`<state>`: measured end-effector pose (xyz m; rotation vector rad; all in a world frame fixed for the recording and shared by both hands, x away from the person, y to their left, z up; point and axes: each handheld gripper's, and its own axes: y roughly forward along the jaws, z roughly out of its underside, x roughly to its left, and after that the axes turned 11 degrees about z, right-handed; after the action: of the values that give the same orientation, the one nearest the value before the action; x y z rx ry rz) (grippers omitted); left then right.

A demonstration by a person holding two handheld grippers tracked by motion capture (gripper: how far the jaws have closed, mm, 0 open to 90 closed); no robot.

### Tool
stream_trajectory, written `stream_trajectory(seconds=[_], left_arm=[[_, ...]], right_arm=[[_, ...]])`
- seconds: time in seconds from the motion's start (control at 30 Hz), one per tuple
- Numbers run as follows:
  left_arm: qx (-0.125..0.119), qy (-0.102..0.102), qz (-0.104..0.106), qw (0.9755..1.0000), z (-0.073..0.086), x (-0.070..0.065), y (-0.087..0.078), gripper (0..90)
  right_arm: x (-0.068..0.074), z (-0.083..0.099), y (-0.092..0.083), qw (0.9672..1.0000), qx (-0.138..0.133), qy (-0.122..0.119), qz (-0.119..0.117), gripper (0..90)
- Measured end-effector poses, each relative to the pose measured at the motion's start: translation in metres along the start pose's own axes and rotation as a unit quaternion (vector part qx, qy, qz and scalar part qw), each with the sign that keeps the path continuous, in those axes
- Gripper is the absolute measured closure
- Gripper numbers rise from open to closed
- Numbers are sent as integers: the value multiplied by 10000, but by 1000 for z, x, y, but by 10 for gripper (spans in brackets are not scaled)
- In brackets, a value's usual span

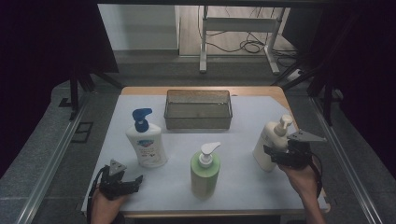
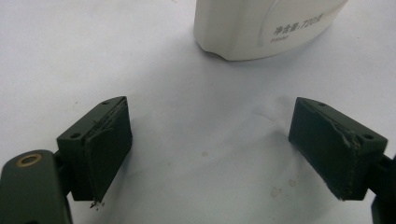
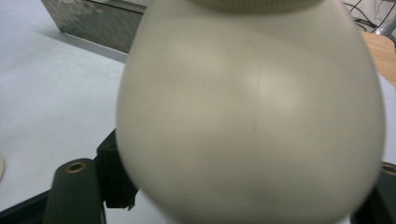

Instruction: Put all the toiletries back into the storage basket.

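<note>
A cream pump bottle [image 1: 270, 140] stands on the white mat at the right. My right gripper [image 1: 272, 155] reaches it from the near side, with a jaw on each side of its lower body. In the right gripper view the cream bottle [image 3: 252, 107] spans the whole gap of the right gripper [image 3: 243, 191], and its sides meet both jaws. My left gripper [image 1: 135, 181] rests open at the mat's front left with nothing between its pads [image 2: 109, 149]. The base of a white bottle with a blue pump [image 1: 146, 140] [image 2: 261, 28] lies just beyond the left gripper [image 2: 210, 149].
A green pump bottle [image 1: 205, 170] stands at the front centre of the mat [image 1: 243, 182]. A grey mesh tray [image 1: 198, 109] sits at the back centre. The wooden table edge [image 1: 280, 91] shows past the mat at the back right.
</note>
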<state>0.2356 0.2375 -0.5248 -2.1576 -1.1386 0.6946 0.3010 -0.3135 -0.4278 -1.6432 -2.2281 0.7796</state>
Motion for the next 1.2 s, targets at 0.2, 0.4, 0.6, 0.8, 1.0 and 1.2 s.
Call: stream_trajectory(seconds=[0.2, 0.4, 0.6, 0.8, 1.0, 1.2], left_arm=[[0, 2, -1, 10000, 0, 0, 0, 130], [-2, 0, 1, 10000, 0, 0, 0, 130], [4, 3, 1, 10000, 0, 0, 0, 130], [9, 17, -1, 10000, 0, 0, 0, 130], [-7, 4, -3, 10000, 0, 0, 0, 130], [7, 16, -1, 10000, 0, 0, 0, 130]], right_arm=[[2, -5, 4, 9999, -38, -34, 156, 353], [3, -6, 4, 9997, 2, -114, 212, 369], [0, -8, 3, 9997, 57, -96, 196, 385], [1, -14, 2, 9998, 77, -164, 82, 387], [4, -22, -1, 9998, 24, -187, -76, 388], [8, -31, -3, 9995, -38, -273, -164, 388]])
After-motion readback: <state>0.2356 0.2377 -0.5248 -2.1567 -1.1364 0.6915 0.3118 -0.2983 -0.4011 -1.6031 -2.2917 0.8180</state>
